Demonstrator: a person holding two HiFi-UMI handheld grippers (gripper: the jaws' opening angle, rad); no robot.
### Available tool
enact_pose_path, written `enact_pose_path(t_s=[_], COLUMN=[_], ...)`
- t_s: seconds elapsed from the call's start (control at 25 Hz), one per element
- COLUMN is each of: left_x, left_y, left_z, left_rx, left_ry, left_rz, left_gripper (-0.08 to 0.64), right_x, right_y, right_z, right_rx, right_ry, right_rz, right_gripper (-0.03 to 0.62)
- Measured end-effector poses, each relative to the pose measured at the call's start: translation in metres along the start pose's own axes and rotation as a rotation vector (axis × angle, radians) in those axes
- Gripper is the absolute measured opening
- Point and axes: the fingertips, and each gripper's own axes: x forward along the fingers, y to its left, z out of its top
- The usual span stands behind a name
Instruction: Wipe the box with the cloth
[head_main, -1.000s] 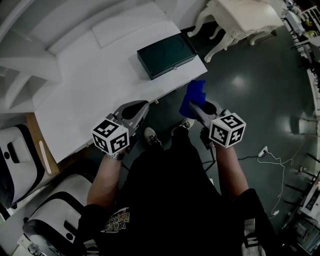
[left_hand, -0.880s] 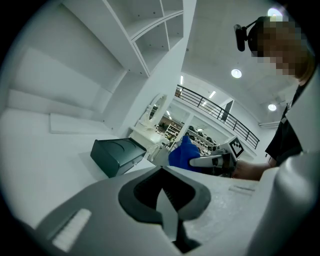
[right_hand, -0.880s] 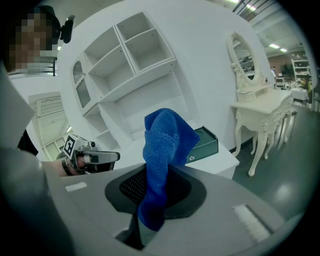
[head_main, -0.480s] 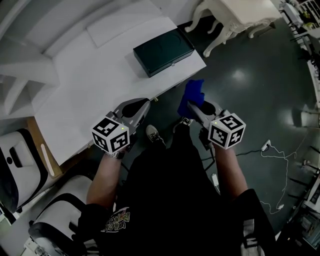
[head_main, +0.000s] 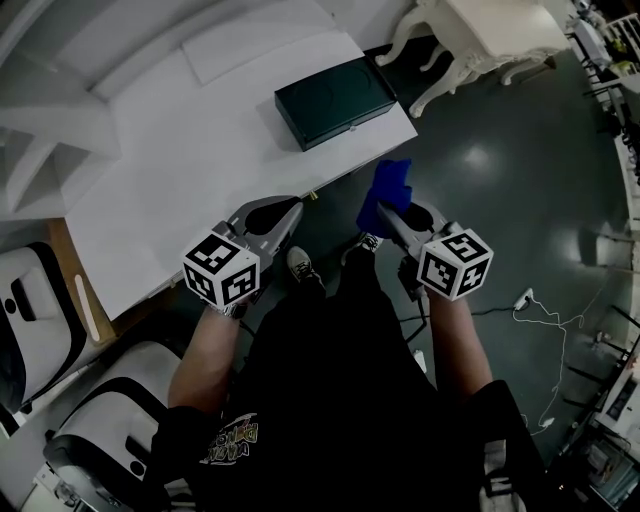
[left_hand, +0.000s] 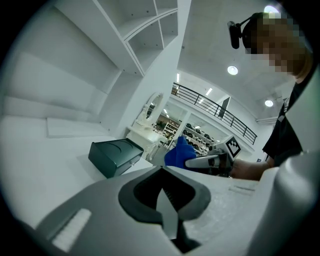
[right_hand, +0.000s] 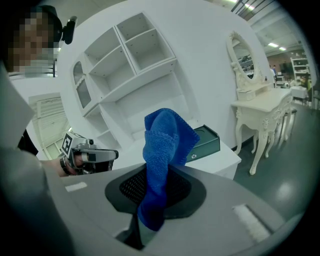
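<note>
Blue terry cloth (right_hand: 162, 150) stands up from the right gripper (right_hand: 150, 210), whose jaws are pinched on its lower end. In the head view this cloth (head_main: 388, 190) hangs over the dark floor (head_main: 520, 180), off the white table (head_main: 180, 180) and just past its front edge. The dark green box (head_main: 335, 100) sits shut at the table's far right corner, its front side seemingly close along the edge, with bare tabletop to its left. The left gripper (left_hand: 167, 210) has its jaws pressed together with nothing between them; its tip (head_main: 288, 208) is beside the table's front edge. A white dressing table (head_main: 480, 35) stands beyond the corner, apart from the box.
</note>
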Motion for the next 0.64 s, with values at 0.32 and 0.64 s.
enact_pose_path(t_s=[0.32,0.64], left_x=[-0.0003,0.0063], left_y=[-0.0003,-0.0029], left_z=[-0.0016,-0.0053], left_rx=[-0.006,-0.009], left_ry=[-0.002,0.002], left_rz=[-0.002,-0.007], left_gripper=[0.002,0.002], right_x=[0.0025,-0.0011], right_y=[0.0037,-0.0038], right_z=[-0.0022,-0.0091], right_rx=[0.001,0.013], right_ry=[0.007,0.011], right_rz=[0.007,-0.003], right_gripper=[0.094,0.094])
